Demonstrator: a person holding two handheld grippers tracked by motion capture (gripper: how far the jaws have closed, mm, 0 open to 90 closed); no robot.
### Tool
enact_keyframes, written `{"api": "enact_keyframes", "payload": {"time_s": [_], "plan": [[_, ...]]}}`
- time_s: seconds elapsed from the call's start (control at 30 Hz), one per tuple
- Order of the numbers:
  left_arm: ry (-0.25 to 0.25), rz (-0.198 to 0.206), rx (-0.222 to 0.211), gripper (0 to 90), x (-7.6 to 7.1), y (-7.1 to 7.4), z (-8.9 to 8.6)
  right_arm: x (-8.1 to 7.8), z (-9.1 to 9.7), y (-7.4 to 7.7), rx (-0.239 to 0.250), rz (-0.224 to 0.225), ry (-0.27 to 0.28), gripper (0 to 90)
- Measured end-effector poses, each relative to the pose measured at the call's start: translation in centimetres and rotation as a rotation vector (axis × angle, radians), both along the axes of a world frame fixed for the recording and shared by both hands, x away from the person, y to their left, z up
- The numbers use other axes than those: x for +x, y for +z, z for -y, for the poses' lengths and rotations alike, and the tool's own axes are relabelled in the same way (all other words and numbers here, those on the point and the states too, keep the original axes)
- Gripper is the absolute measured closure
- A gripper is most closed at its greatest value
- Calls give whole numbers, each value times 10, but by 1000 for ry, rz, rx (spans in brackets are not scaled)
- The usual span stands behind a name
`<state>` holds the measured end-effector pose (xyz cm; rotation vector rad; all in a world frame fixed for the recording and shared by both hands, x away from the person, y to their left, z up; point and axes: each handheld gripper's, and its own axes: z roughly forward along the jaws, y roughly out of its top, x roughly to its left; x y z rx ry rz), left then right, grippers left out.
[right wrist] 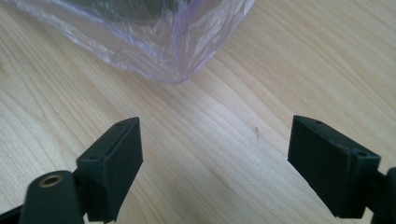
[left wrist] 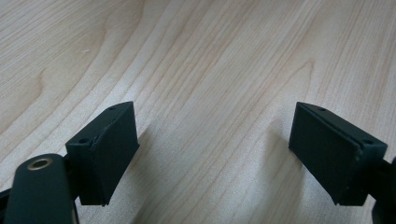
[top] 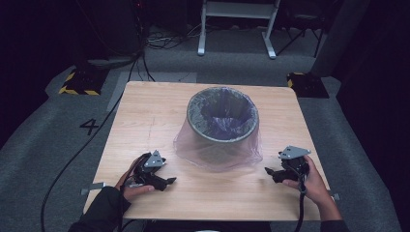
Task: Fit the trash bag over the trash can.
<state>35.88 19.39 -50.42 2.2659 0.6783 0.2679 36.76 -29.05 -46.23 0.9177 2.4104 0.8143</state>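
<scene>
Though nearby, bin [top: 222, 123] unobstructed.

Pale purple bag [top: 220, 145] (translucent), grey bin [top: 194, 124].

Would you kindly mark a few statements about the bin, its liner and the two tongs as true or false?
1. The round grey bin stands upright on the light wooden table. True.
2. The translucent purple plastic liner lies crumpled beside the bin. False: it lines the bin and drapes over its outside.
3. The left tongs grip the liner. False: open, over bare wood.
4. The right tongs are open, with nothing between them. True.
</scene>
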Motion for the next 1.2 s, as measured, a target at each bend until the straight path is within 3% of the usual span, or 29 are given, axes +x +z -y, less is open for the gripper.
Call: {"api": "enact_keyframes", "payload": {"time_s": [0.4,0.53,0.87,1.2], "plan": [[0,0,0,151,0,0,0,-9,14,-18,-2,-26,-31,183],[0,0,0,151,0,0,0,-13,20,-26,27,-48,-36,182],[0,0,0,151,0,0,0,-22,38,-40,196,-49,-61,179],[-3,0,0,151,0,0,0,-30,47,-42,204,-38,-100,163]]}}
